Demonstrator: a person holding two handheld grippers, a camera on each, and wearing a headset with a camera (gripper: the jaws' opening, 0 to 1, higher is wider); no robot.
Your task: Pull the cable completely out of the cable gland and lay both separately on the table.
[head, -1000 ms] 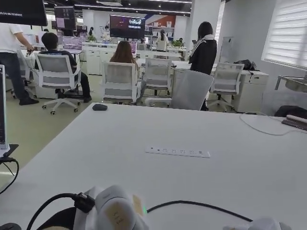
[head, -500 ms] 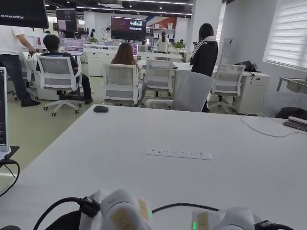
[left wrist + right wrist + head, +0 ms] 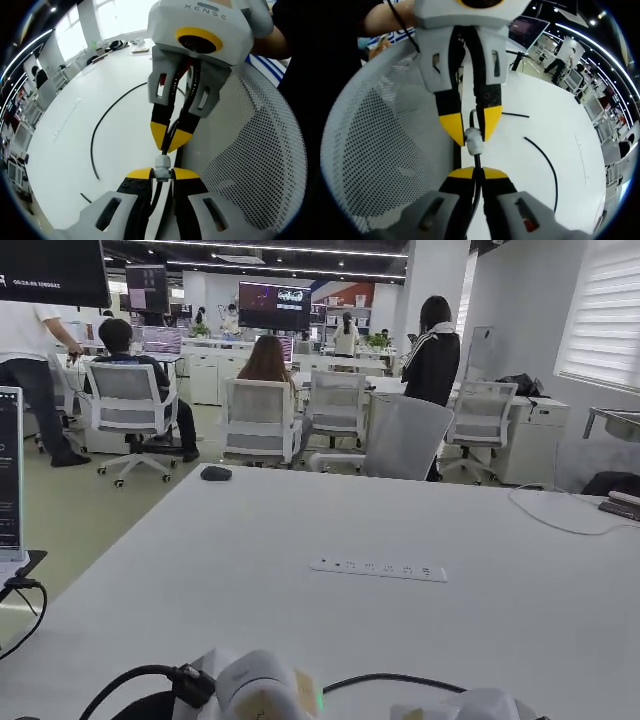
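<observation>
In the left gripper view, the cable gland [image 3: 161, 167] was seen clamped between the yellow tips of the left gripper [image 3: 162, 175], whose jaws were drawn narrow upon it. Opposite, the right gripper [image 3: 170, 136] was seen reaching in from above, its jaws pinched on the cable [image 3: 477, 160] just past the gland.

The right gripper view gave the reverse. The black cable was seen rising out of that gripper's own narrow jaws into the white gland, and more cable was seen leaving the gland's far end between the left gripper's jaws. The cable was thus shown passing through the gland. Both were held above the table [image 3: 300, 530], beside a white mesh chair back [image 3: 260, 150].

In the head view the white tops of both grippers were caught at the lower edge, though which was which could not be told. The far table was laid open there.

Two grippers, one gland and one cable through it were counted. On the table lay one curved black lead [image 3: 92, 150] and one short black piece [image 3: 85, 197]. Whether either belonged to the held cable could not be told. One power strip [image 3: 378, 570], one mouse [image 3: 215, 473] and five office chairs [image 3: 258, 415] were counted.
</observation>
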